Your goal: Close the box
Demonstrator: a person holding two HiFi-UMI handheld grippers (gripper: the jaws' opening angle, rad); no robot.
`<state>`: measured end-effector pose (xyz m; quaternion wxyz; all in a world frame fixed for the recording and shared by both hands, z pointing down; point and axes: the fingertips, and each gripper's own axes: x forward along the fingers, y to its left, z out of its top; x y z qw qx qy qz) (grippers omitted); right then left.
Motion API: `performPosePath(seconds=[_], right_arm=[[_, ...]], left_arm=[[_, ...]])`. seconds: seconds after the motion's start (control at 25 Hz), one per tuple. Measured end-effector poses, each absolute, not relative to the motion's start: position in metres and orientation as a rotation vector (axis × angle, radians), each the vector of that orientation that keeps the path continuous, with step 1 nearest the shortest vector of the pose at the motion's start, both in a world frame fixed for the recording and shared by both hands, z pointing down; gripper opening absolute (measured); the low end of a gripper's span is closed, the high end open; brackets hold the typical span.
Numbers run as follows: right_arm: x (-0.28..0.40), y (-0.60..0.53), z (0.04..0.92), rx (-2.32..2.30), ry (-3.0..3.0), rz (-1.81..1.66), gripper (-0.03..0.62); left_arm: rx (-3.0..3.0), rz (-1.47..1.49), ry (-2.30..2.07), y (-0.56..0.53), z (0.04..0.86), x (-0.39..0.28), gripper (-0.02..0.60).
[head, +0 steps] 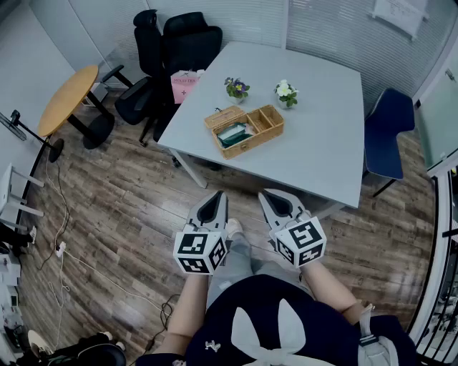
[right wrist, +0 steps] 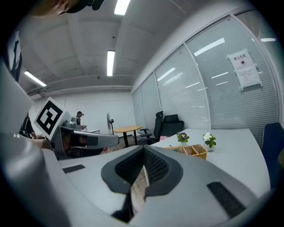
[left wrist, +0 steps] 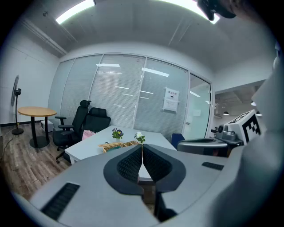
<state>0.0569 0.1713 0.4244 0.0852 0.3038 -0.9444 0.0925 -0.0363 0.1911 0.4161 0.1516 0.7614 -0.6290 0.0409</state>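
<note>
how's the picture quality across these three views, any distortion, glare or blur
Head view: even lighting, slight bending at the edges, open woven wicker box on the pale grey table sharp; left gripper view: heavy fisheye, dark corners, ceiling light strip blown out; right gripper view: same fisheye, ceiling strip glaring, box small but clear.

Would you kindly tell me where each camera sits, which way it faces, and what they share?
Head view: on the person's head, steeply down at table and box; left tool, right tool, forearms show.
Left gripper view: on the left tool, along its shut jaws toward the table.
Right gripper view: likewise on the right tool.
All three share the box.
</note>
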Motion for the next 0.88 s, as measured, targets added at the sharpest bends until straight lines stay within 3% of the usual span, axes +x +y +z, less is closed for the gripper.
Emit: performPosePath(seconds=[0.88], right_arm=[[0.045, 0.106, 0.448, 0.905, -2.778, 0.356, 0.005]], left_arm=[[2.146, 0.128, -1.8, 0.11, 0.428, -0.068, 0.028]])
